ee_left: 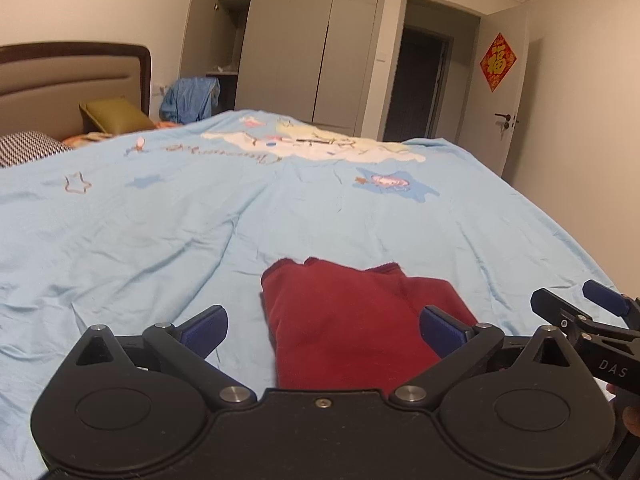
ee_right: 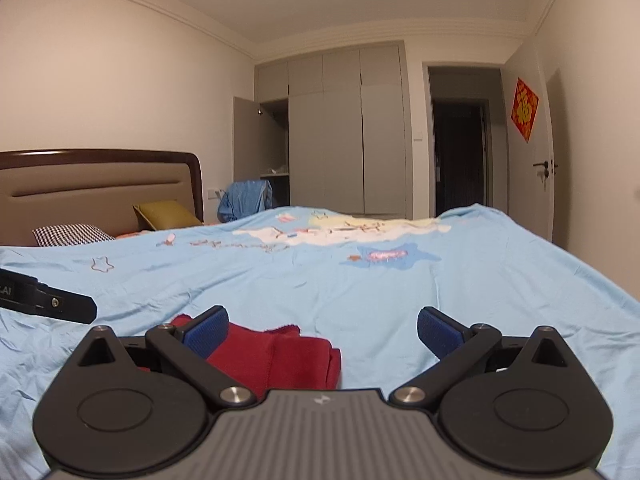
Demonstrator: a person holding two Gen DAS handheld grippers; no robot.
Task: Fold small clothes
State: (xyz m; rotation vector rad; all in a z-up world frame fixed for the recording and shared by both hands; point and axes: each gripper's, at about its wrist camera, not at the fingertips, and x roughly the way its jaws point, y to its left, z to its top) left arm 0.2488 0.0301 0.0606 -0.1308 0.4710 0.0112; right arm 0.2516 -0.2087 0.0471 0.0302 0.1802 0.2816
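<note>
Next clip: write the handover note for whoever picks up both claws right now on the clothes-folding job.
Left claw: open, empty, hovering above the red garment.
Right claw: open, empty, just to the right of the garment.
The garment lies on the light blue bedspread, near its front edge, already doubled into a compact shape with layered edges.
Left: I cannot tell if more folds are needed. No other small clothes in sight on the bedspread.

Red garment (ee_left: 352,320): soft matt knit cloth. Bedspread (ee_left: 160,232): wrinkled matt cotton. Left gripper (ee_left: 323,330): matt black plastic, ribbed blue pads (ee_left: 204,330), metal pins.
</note>
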